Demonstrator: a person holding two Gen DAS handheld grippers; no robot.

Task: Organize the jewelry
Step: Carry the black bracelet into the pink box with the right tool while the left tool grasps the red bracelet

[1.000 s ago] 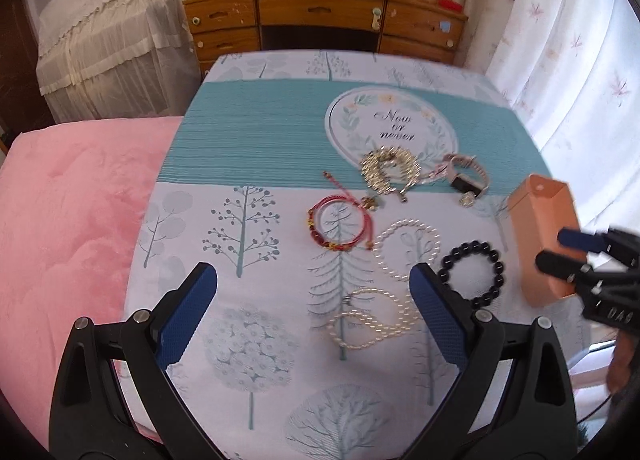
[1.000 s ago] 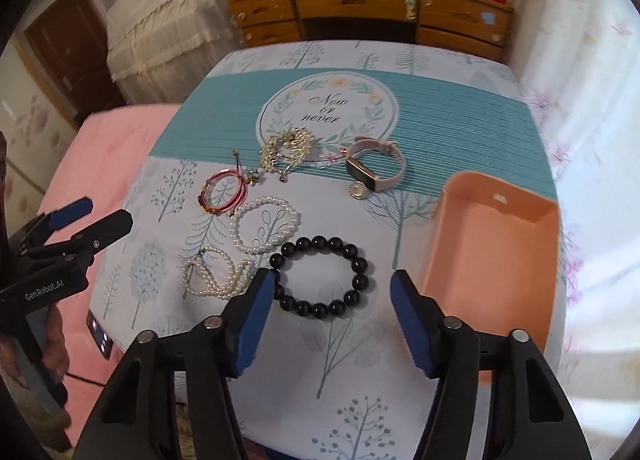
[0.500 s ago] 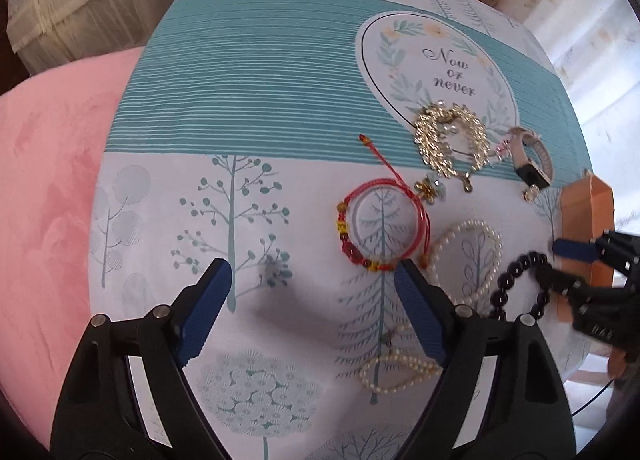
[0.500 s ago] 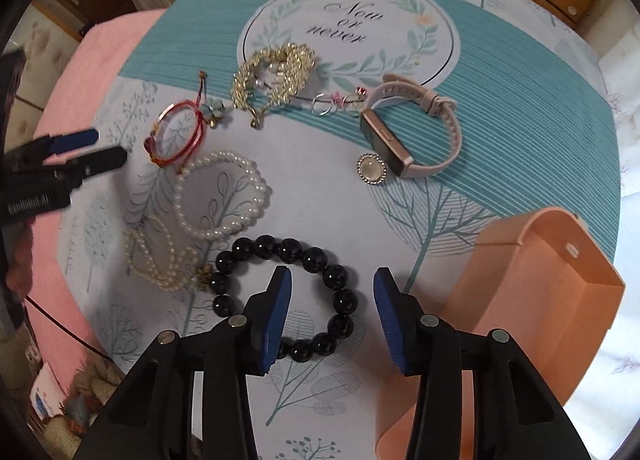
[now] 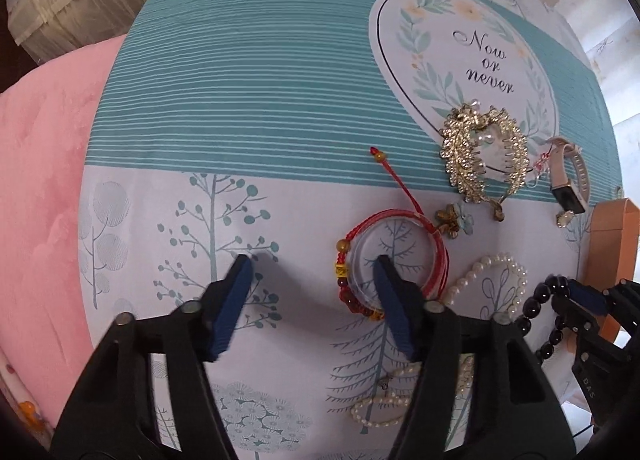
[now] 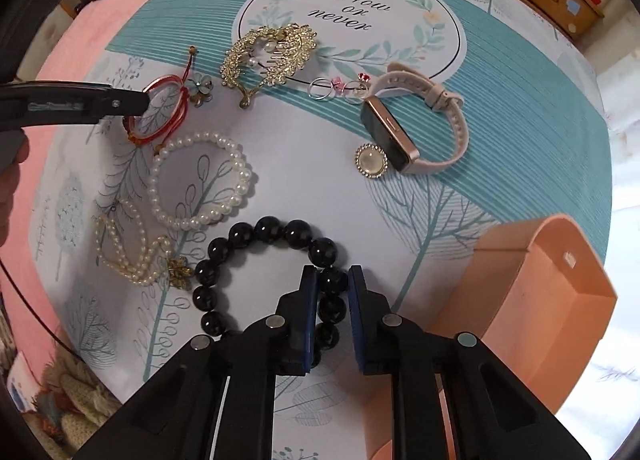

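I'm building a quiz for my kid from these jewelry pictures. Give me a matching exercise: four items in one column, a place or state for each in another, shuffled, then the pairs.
Items:
1. black bead bracelet
2. red cord bracelet
3. pink watch
4. orange box

States:
A. holds no jewelry
B. lying by the round pearl brooch
C. right gripper shut on it
D. one left gripper finger inside its ring

Pairs: 1-C, 2-D, 3-B, 4-A

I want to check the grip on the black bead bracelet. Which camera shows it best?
The right wrist view: the whole black bead bracelet lies in front of the camera, with the right gripper closed on one bead. The left wrist view catches only part of it at the right edge, behind the right gripper.
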